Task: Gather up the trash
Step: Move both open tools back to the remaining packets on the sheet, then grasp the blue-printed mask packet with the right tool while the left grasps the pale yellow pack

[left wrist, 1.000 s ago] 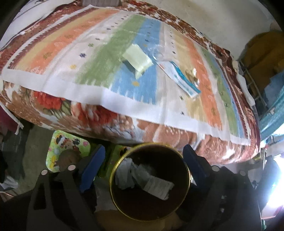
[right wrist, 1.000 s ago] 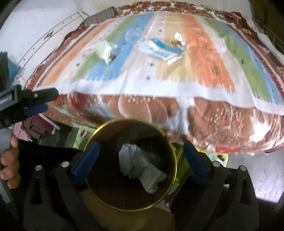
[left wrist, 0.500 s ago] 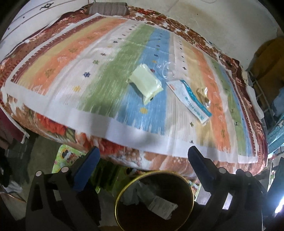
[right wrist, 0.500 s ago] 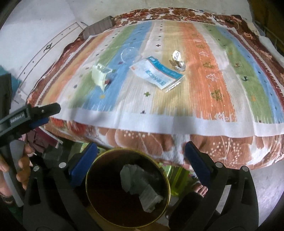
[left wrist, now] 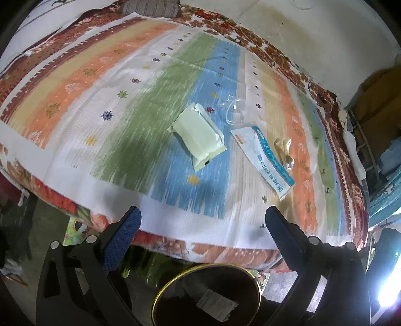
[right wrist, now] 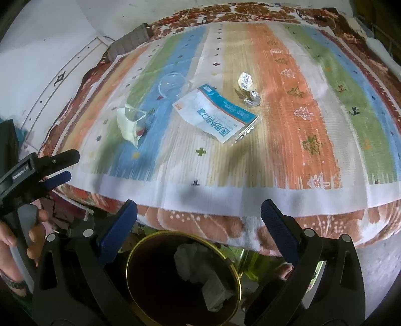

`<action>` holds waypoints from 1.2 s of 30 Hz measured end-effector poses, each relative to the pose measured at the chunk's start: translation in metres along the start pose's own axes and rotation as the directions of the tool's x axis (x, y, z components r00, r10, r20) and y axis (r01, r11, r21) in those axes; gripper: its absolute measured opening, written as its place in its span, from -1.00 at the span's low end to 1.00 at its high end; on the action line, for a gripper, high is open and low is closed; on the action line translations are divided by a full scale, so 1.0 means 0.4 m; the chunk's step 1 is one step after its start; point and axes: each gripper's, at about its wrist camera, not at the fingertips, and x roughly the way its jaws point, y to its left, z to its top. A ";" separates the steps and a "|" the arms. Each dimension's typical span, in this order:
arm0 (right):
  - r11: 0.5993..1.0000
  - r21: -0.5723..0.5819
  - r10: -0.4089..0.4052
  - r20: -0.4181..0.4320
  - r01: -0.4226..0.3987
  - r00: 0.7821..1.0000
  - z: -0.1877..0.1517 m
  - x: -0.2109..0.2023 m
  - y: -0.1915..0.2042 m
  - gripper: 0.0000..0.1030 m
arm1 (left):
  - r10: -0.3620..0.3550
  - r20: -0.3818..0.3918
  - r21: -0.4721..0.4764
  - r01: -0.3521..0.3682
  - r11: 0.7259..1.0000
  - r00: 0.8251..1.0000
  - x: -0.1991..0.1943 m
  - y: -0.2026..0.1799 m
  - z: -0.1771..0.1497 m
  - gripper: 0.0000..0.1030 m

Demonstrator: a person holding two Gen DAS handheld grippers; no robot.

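On the striped bedspread (left wrist: 105,105) lie a pale yellow packet (left wrist: 198,133), a white and blue mask wrapper (left wrist: 263,155), a clear plastic lid (left wrist: 235,114) and a small crumpled wrapper (left wrist: 283,148). The right wrist view shows them too: packet (right wrist: 130,123), mask wrapper (right wrist: 215,112), lid (right wrist: 171,84), crumpled wrapper (right wrist: 246,81). A dark bin with a gold rim (left wrist: 208,296), (right wrist: 180,278) holds paper scraps below the bed edge. My left gripper (left wrist: 203,223) and right gripper (right wrist: 199,218) are open and empty above the bin. The left gripper also shows in the right wrist view (right wrist: 60,168).
A grey pillow (left wrist: 150,7) lies at the head of the bed. A white wall (left wrist: 313,37) runs behind it. A yellow and blue pile (left wrist: 376,105) stands at the far right. A green patterned mat (left wrist: 75,230) lies on the floor.
Both grippers have risen and moved from over the bin toward the bed; the bin has dropped lower in both views and the trash on the bedspread looks nearer.
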 end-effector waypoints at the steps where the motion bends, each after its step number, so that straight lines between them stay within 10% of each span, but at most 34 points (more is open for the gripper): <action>1: 1.000 0.001 -0.003 0.000 0.003 1.000 0.005 0.004 -0.004 0.83 | 0.002 0.004 -0.003 -0.002 1.000 1.000 0.005 0.002 0.009 0.89; 36: 0.980 0.194 0.047 -0.047 -0.037 0.998 0.186 0.227 -0.159 0.46 | -0.060 -0.045 -0.086 0.056 0.995 0.997 0.215 0.056 0.164 0.89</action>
